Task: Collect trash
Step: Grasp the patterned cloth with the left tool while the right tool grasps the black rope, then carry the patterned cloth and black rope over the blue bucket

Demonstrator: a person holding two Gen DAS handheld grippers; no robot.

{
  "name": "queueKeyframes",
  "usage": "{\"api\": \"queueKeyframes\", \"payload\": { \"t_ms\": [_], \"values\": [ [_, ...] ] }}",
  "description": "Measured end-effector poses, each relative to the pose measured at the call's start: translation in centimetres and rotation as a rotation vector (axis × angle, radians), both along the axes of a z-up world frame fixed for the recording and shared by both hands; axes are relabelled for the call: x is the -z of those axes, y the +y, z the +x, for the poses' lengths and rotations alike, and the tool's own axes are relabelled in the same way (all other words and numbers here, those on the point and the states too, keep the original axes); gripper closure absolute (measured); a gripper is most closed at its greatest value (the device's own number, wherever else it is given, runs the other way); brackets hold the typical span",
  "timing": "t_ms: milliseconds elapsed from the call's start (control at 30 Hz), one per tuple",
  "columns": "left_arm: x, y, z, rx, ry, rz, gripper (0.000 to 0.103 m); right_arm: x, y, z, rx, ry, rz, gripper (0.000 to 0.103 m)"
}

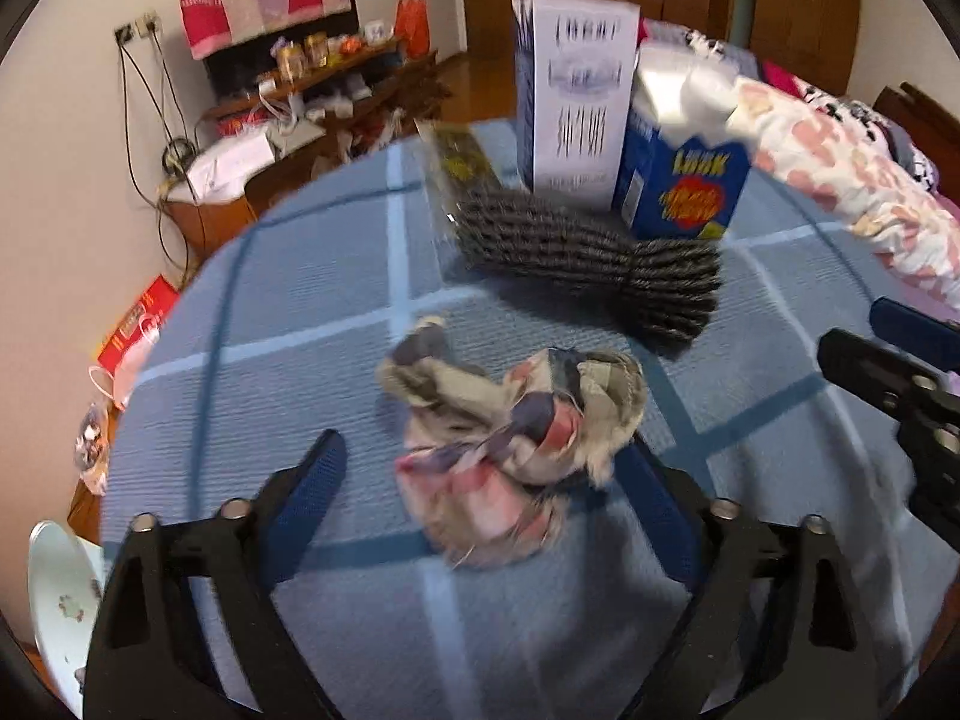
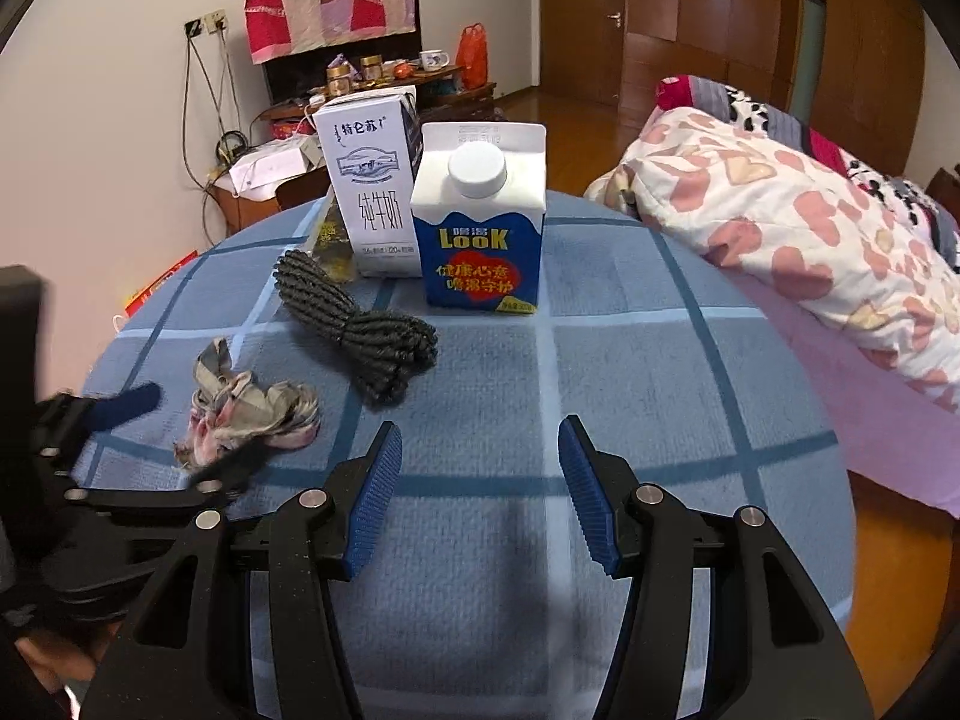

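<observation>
Blue checked bedspread, "LooK" carton

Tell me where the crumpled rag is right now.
The crumpled rag lies on the blue checked cloth between the left tool's open fingers, just in front of the grey rope bundle.

Crumpled cloth scrap on blue checked bedspread, rope bundle beside

A home bedroom is showing here. A floral quilt is lying on the bed, and wooden wardrobe doors are standing behind.
</observation>
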State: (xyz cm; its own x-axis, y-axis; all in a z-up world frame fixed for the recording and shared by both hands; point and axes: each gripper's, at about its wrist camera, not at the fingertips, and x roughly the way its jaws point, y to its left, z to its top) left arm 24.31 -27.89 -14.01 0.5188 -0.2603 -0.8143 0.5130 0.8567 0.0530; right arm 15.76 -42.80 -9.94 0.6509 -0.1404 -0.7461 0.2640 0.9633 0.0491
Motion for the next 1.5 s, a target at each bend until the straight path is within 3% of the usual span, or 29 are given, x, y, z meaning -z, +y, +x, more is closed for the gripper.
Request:
{"api": "queueKeyframes", "payload": {
  "t_ms": [133, 167, 200, 367, 533, 567, 600, 667, 733, 867, 1100, 1500],
  "values": [
    [0.5, 0.0, 0.6, 0.000, 0.022, -0.033, 0.048, -0.1, -0.2, 1.2, -0.058, -0.012, -0.008, 0.048],
    [0.3, 0.2, 0.7, -0.004, 0.012, -0.033, 0.060, -0.1, -0.2, 1.6, -0.067, -0.018, -0.008, 0.048],
    [0.1, 0.5, 0.7, -0.007, 0.006, -0.033, 0.066, -0.1, -0.2, 2.3, -0.079, -0.028, -0.002, 0.048],
    [-1.4, 3.3, 0.7, -0.057, -0.032, -0.036, 0.066, 0.0, 0.5, 5.6, -0.132, -0.069, 0.016, 0.048],
    [-2.7, 6.0, 0.4, -0.104, -0.063, -0.017, 0.066, 1.3, 2.7, 8.9, -0.212, -0.026, -0.003, 0.049],
    [-2.9, 6.5, 0.3, -0.112, -0.068, -0.014, 0.066, 1.8, 3.1, 9.4, -0.226, 0.006, -0.007, 0.052],
    [-3.0, 6.9, 0.1, -0.118, -0.073, -0.008, 0.066, 2.2, 3.4, 9.7, -0.230, 0.028, -0.016, 0.066],
    [-3.2, 7.3, -0.3, -0.128, -0.076, -0.004, 0.066, 2.9, 4.0, 10.0, -0.232, 0.078, -0.028, 0.075],
    [-3.6, 7.9, -0.6, -0.132, -0.074, -0.011, 0.066, 2.8, 4.5, 9.4, -0.215, 0.084, -0.058, 0.081],
    [-5.0, 9.3, -2.6, -0.139, -0.098, -0.024, 0.066, 1.6, 4.8, 6.6, -0.158, 0.064, -0.029, 0.082],
    [-7.4, 12.7, -6.5, -0.165, -0.172, -0.024, 0.066, -1.3, 7.2, -1.7, -0.054, -0.017, 0.035, 0.082],
    [-7.4, 21.1, -12.6, -0.247, -0.168, -0.047, 0.066, -3.6, 15.1, -10.3, -0.051, -0.115, 0.079, 0.082]
  ]
}}
